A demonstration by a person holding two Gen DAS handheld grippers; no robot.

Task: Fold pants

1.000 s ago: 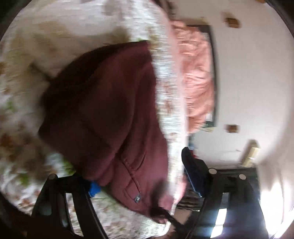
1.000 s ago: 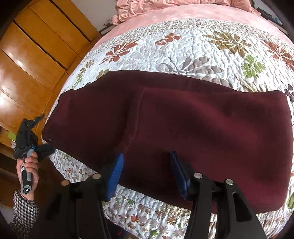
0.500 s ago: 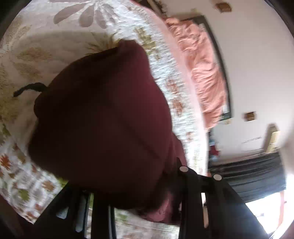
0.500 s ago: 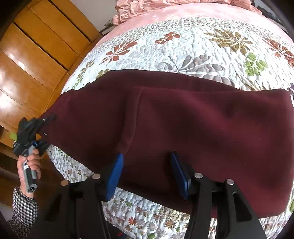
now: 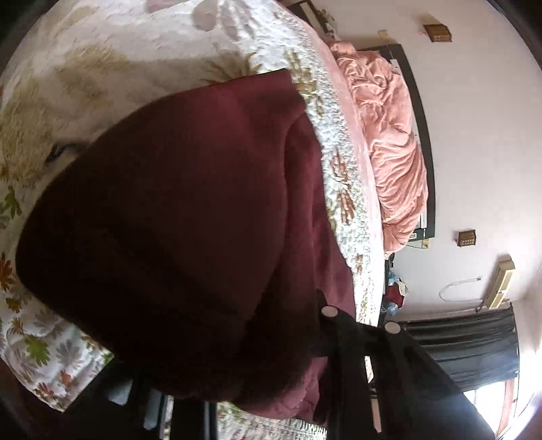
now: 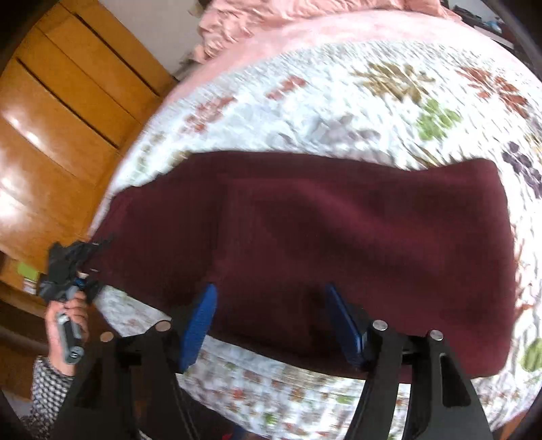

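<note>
On the floral quilt (image 6: pixel 338 111), maroon pants (image 6: pixel 338 237) lying crosswise, left claw (image 6: pixel 79 260) pinching their end, right claw (image 6: pixel 271 321) spread.

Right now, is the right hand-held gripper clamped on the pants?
No, the right hand-held gripper has its blue fingers spread apart over the pants.

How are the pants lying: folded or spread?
Folded lengthwise: the pants form one long band across the quilt, a layer edge showing.

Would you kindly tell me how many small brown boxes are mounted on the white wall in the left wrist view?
2: one small brown wall box near the top, above the dark headboard, and another lower down, beside the headboard's end. The maroon fleece pants may hide others.
</note>
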